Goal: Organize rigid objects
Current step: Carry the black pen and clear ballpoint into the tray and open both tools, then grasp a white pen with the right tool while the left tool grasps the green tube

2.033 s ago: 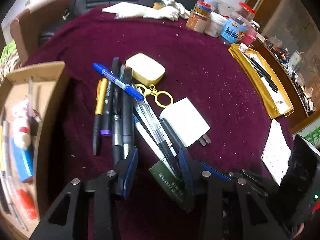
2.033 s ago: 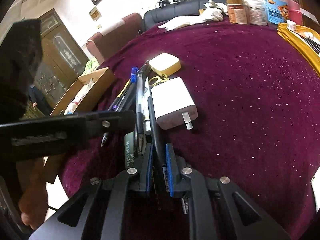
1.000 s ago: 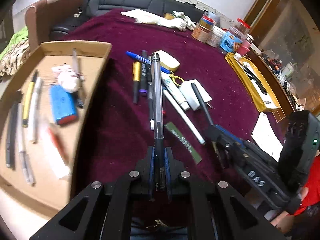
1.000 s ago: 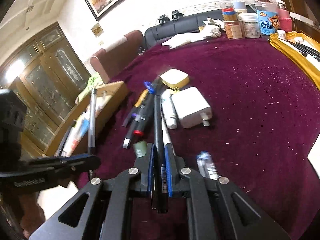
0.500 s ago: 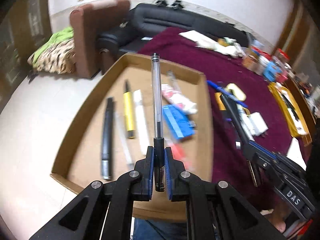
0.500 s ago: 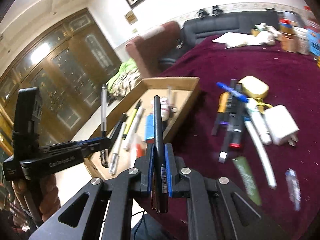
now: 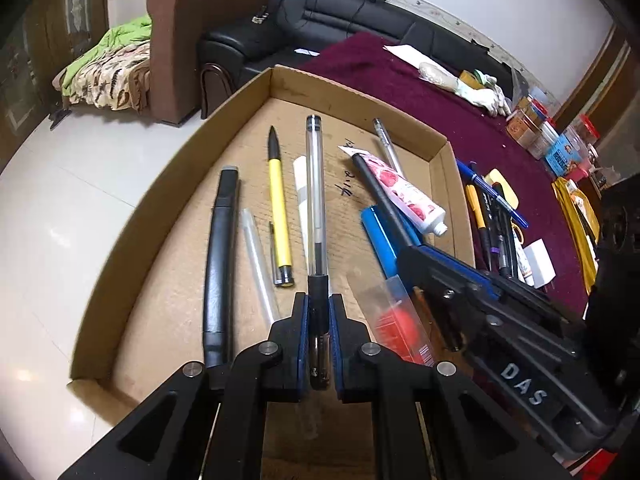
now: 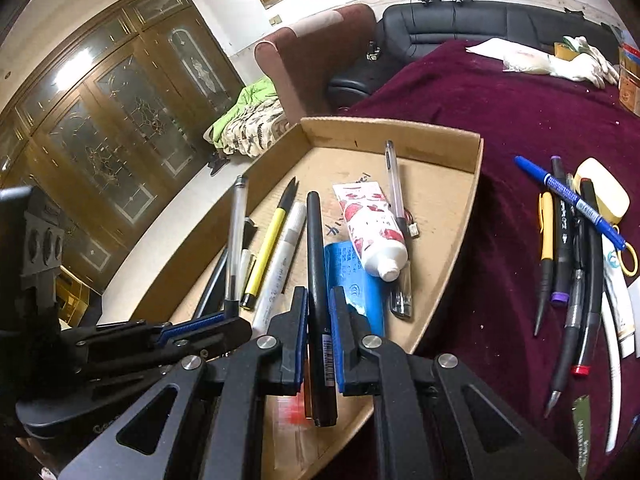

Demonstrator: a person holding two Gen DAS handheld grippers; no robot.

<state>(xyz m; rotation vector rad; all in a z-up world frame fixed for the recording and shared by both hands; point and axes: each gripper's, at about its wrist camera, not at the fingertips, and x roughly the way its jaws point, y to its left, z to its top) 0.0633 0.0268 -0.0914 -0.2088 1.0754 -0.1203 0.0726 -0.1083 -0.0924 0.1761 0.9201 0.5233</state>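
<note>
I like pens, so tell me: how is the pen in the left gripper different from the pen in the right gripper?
The clear pen in the left gripper is see-through, showing its ink tube; the black pen in the right gripper is solid dark. The clear pen has a black grip section at the jaws, while the black pen carries a barcode sticker there. Both are clamped near one end, pointing forward over the cardboard box.

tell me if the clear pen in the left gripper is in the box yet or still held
Still held. The left gripper is shut on the clear pen, which sticks out over the cardboard box.
</note>
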